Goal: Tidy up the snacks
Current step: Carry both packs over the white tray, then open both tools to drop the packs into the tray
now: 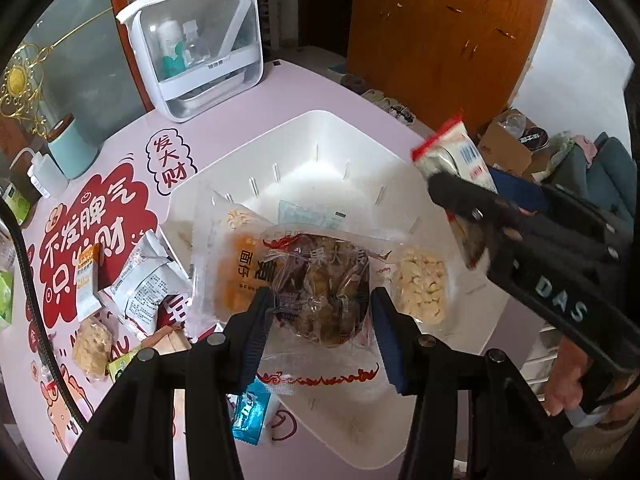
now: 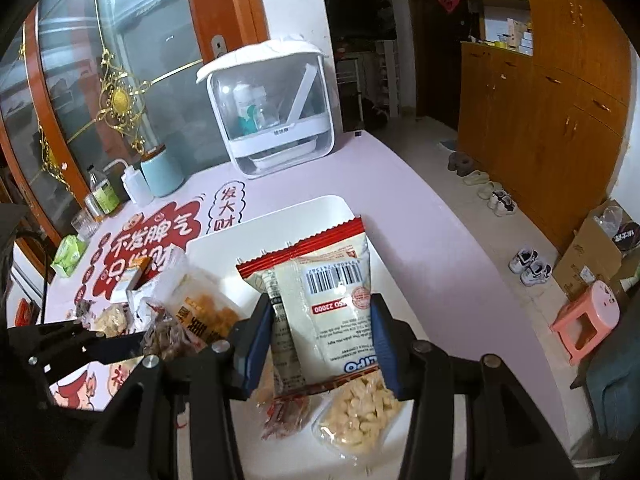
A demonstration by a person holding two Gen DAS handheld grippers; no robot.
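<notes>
White bin (image 1: 320, 128) on the pink bench (image 1: 248, 120), both tongs carrying snack packets above it.
Left tongs (image 1: 320, 312) clamp a clear-wrapped brown pastry (image 1: 320, 280); right tongs (image 2: 318, 338) clamp a red-edged biscuit packet (image 2: 332, 300) over the peanut pack (image 2: 356, 416) lying in the bin.

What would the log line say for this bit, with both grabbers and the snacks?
left gripper: holds brown snack pack | right gripper: holds red-edged packet | both over white bin
</notes>
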